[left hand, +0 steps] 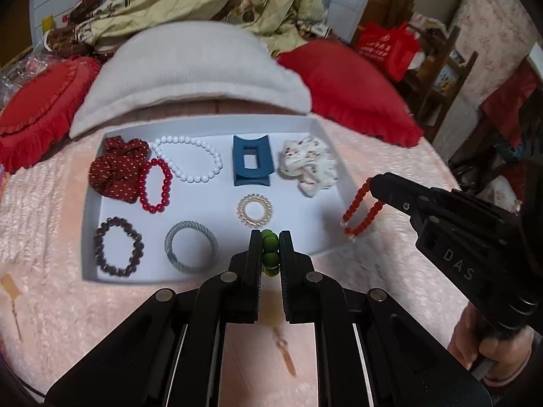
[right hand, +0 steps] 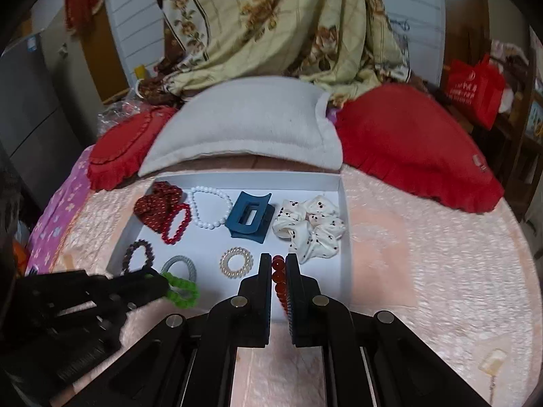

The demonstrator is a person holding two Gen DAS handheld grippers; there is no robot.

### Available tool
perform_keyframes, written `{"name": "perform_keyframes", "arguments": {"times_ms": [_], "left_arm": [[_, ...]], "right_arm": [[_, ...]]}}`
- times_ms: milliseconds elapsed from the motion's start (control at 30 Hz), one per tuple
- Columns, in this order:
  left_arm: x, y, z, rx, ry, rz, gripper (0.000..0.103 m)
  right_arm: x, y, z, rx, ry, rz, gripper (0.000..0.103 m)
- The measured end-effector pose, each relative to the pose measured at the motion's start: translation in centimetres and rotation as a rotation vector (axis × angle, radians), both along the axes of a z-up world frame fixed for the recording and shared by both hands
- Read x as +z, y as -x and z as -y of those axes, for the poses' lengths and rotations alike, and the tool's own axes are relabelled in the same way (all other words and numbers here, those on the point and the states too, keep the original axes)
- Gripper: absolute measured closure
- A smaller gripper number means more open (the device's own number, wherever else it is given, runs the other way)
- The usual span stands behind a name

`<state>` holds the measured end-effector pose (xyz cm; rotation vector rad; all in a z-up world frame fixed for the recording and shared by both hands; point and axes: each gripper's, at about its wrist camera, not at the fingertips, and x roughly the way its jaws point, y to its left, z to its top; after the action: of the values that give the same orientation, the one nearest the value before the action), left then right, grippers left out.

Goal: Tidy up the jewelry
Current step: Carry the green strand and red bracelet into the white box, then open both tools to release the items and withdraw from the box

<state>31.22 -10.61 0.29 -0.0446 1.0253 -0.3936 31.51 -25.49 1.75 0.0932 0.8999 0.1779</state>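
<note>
Both bracelets half-hidden, green bracelet [left hand: 270, 252], orange bracelet [right hand: 279, 279]

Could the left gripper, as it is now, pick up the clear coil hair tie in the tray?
Probably not yet. The left gripper is shut on the green bead bracelet. The clear coil hair tie lies just ahead with nothing lying between.

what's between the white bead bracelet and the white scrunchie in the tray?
The blue hair claw lies between the white bead bracelet and white scrunchie; both wrist views show it.
</note>
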Motion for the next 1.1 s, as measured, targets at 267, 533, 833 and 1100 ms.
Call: {"name": "perform_keyframes", "arguments": {"times_ms": [267, 533, 833, 1100], "left_arm": [[-3.8, -2.2, 0.8, -0.008, 0.042, -0.084, 0.095], [-5.5, -2.0, 2.1, -0.016, 0.014, -0.098, 0.095], [-4.0, -0.4, 1.2, -0.019, 0.042, -0.095, 0.079], [-0.3, 5.9, -4.3, 0.091, 0.0, -0.008, 0.079]], "right_arm": [[-3.9, -3.0, 0.0, -0.006, -0.083, -0.069, 0.096], [-7.4, -3.4, 1.9, -0.053, -0.049, -0.127, 0.096], [-6.3, -2.4, 2.7, -0.086, -0.051, -0.101, 0.088], [-4.2, 1.5, 0.8, -0.013, 0.018, -0.052, 0.079]]}}
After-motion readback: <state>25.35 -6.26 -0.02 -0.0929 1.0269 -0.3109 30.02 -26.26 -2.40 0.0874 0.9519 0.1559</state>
